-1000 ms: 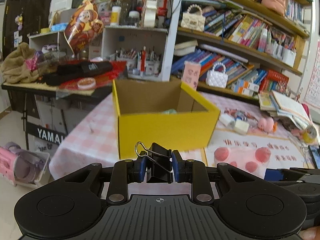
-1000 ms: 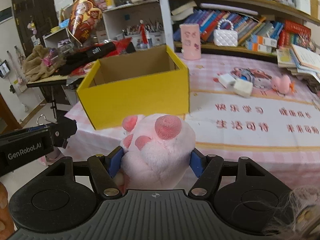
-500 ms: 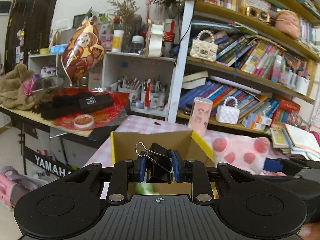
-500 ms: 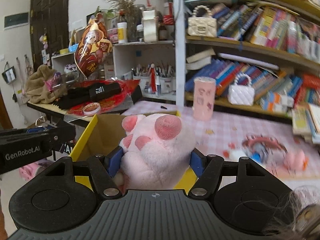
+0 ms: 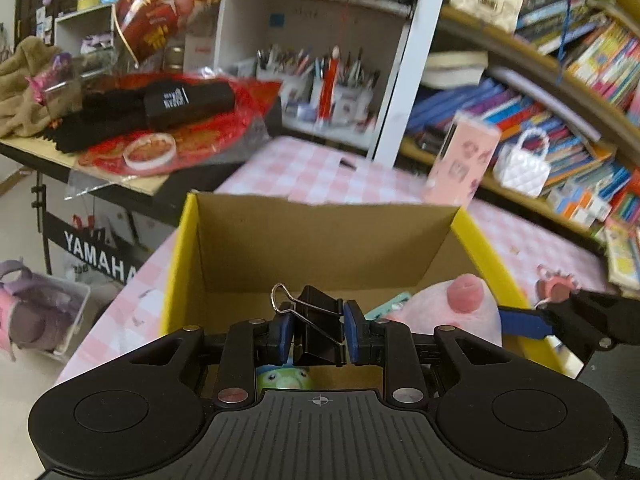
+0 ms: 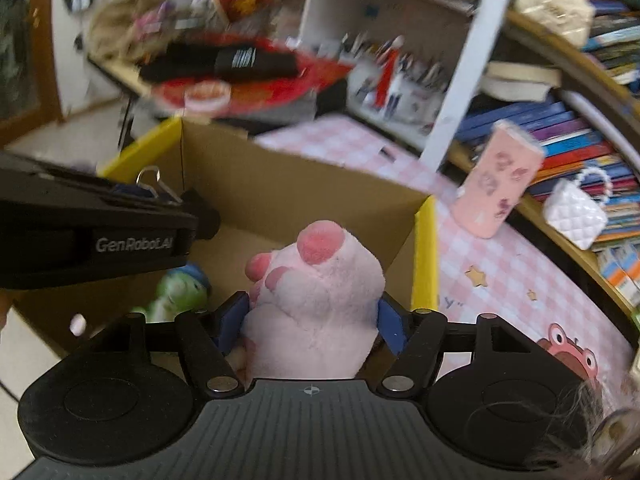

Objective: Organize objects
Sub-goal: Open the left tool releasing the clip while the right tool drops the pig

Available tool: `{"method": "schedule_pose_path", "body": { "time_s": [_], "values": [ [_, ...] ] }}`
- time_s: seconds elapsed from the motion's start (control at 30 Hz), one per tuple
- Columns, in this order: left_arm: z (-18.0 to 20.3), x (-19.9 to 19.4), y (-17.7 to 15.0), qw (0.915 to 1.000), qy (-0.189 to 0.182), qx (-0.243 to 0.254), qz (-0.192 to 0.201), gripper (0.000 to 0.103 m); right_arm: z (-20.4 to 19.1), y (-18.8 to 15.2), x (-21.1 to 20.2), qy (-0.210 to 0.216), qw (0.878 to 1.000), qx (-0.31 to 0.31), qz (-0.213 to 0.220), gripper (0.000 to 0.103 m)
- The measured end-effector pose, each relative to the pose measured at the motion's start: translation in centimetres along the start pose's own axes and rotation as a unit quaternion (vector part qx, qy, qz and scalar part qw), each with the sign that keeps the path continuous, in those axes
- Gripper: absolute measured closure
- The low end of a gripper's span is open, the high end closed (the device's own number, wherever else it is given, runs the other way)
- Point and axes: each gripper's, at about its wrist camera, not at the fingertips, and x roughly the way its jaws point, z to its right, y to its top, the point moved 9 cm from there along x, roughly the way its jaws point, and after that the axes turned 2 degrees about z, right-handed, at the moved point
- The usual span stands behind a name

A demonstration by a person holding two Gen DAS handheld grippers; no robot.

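Cluttered home study: crammed bookshelves (image 5: 560, 92), pen pots (image 5: 320, 92), checked tablecloth (image 5: 320, 176).

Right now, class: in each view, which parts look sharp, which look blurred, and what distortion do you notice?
Left wrist view: binder clip sharp, bookshelf smeared and curved by the fisheye. Right wrist view: plush paw fairly sharp, background heavily blurred, pink cup leaning.

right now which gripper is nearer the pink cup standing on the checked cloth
Right. The right gripper is at the box side nearest the pink cup; the left gripper is farther across.
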Motion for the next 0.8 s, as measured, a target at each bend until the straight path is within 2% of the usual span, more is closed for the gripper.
{"method": "schedule_pose_path", "body": {
  "time_s": [0.13,0.33,0.37,0.4,0.43,0.5,0.67,0.8],
  "values": [
    [0.4,0.8,-0.3,0.9998,0.003,0.011,-0.017,0.078,0.1,-0.4,0.8,0.009,1.000,-0.011,-0.018,0.037],
    [0.9,1.3,-0.8,0.9993,-0.002,0.023,-0.029,0.077,0.2,-0.7,0.9,0.014,1.000,0.007,-0.018,0.034],
    [0.9,1.1,-0.9,0.9994,-0.009,0.020,-0.026,0.076,0.2,-0.7,0.7,0.013,1.000,0.012,-0.011,0.034],
    [0.8,1.0,-0.7,0.9995,-0.015,0.014,-0.022,0.071,0.2,-0.4,0.5,0.011,1.000,0.015,-0.005,0.030],
    [0.7,0.4,-0.5,0.9996,-0.023,0.004,-0.013,0.056,0.2,-0.2,0.0,0.008,1.000,0.018,0.003,0.028],
    [0.7,-1.0,0.1,0.9993,-0.034,-0.011,0.011,0.040,0.2,0.4,-1.4,0.002,0.999,0.024,0.025,0.026],
    [1.2,-7.0,2.1,0.9950,-0.042,0.013,0.090,0.038,0.6,1.7,-6.3,-0.023,0.994,0.054,0.091,0.026],
    [1.4,-11.9,2.6,0.9890,-0.044,0.028,0.138,0.029,0.6,1.6,-10.5,-0.046,0.986,0.086,0.136,0.026]
  ]
}}
